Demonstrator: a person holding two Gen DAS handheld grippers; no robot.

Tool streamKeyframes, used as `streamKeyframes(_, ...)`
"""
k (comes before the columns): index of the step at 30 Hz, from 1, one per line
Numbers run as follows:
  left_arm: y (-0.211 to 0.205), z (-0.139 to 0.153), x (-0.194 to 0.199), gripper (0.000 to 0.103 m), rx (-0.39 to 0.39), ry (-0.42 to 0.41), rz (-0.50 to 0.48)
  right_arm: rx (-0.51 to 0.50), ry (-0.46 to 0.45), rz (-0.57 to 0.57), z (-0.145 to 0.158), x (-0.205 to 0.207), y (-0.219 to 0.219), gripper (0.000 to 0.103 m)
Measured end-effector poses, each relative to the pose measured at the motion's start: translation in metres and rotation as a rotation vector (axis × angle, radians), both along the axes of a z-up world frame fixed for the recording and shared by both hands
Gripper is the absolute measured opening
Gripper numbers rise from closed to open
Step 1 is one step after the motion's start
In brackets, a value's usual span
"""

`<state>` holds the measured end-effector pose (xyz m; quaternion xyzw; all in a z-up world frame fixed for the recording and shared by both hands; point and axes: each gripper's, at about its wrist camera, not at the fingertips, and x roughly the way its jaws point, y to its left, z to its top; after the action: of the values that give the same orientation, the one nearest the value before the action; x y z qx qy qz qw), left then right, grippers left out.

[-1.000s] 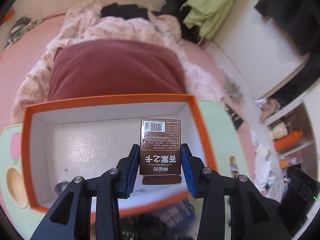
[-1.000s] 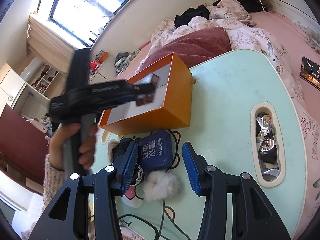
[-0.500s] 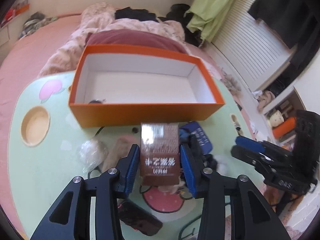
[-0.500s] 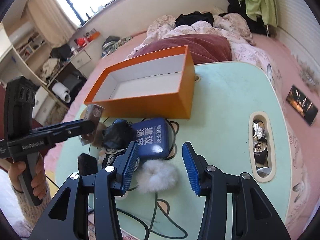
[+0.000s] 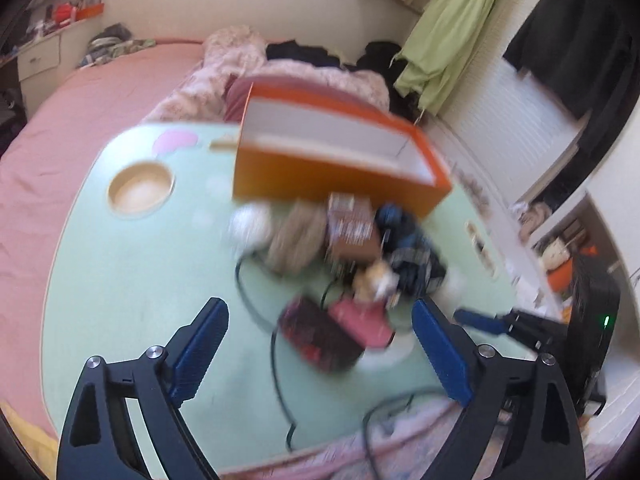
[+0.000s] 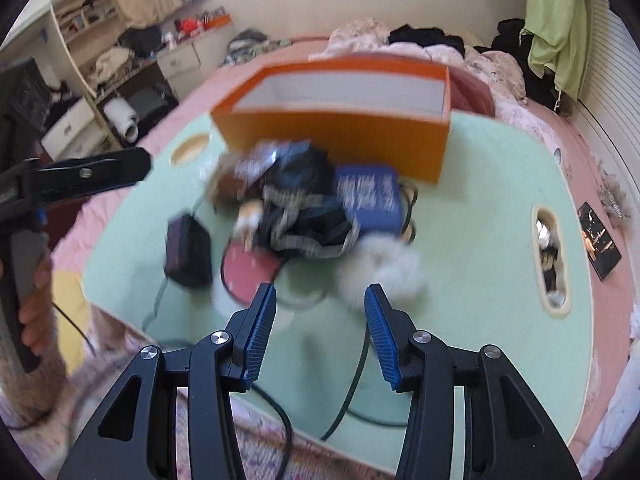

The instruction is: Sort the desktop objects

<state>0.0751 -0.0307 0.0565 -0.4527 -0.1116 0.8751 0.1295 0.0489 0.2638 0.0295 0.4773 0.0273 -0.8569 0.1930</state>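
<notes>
Half a second before, the left claw (image 5: 320,356) had pinched the brown carton (image 5: 352,228); now its jaws stood wide apart and empty, and the carton lay in the pile just in front of the orange box (image 5: 336,168), not inside it. The right claw (image 6: 320,332) hung open too, holding nothing, low over the near edge of the green table (image 6: 480,216).

Outward from the claws lay the clutter, much of it smeared by motion: 1 dark case (image 6: 188,252), 1 pink disc (image 6: 250,266), 1 white fluffy puff (image 6: 384,268), 1 blue pouch (image 6: 368,198), 1 tangle of black straps (image 6: 308,216), and at least 1 black cable (image 6: 348,392). Beyond stood the 1 box, which looked empty.

The carton seemed light and stiff, with flat faces; a pinch across its 2 narrow sides should hold, though too hard a squeeze could crush it. The puff and straps looked soft and would sag, so a grab at the middle would suit them best.
</notes>
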Motion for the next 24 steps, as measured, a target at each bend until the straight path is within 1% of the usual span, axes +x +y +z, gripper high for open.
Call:
streamKeyframes(2,0.001,-0.016,0.011,0.093,-0.022,-0.025,-0.004,0.031,-0.005,-0.015,-0.012,0.008,-0.003,0.047)
streamKeyframes(3,0.003,-0.026,0.017,0.093,-0.046,-0.035,-0.001,0.043,-0.002,-0.031,-0.015,0.01,-0.002,0.047)
streamKeyframes(5,0.009,-0.043,0.018,0.093,-0.124,-0.067,-0.014,0.074,0.027,-0.076,-0.016,0.013,0.002,0.047)
streamKeyframes(7,0.012,-0.046,0.015,0.094,-0.215,-0.041,0.003,0.087,0.044,-0.128,-0.018,0.011,0.01,0.048)
streamKeyframes(9,0.018,-0.053,0.01,0.103,-0.315,-0.052,0.018,0.096,0.063,-0.152,-0.02,0.009,0.014,0.058)
streamKeyframes(10,0.019,-0.054,0.008,0.103,-0.316,-0.047,0.012,0.11,0.077,-0.158,-0.023,0.007,0.014,0.069)
streamKeyframes(12,0.019,-0.054,0.007,0.103,-0.316,-0.048,0.014,0.137,0.117,-0.158,-0.026,0.007,0.01,0.087)
streamKeyframes(14,0.018,-0.054,0.007,0.103,-0.316,-0.046,0.012,0.13,0.133,-0.149,-0.029,0.007,0.008,0.094)
streamKeyframes(17,0.015,-0.053,0.006,0.103,-0.315,-0.048,0.011,0.131,0.129,-0.15,-0.029,0.007,0.007,0.098)
streamKeyframes(24,0.016,-0.053,0.004,0.103,-0.316,-0.05,0.007,0.132,0.127,-0.146,-0.027,0.006,0.006,0.099)
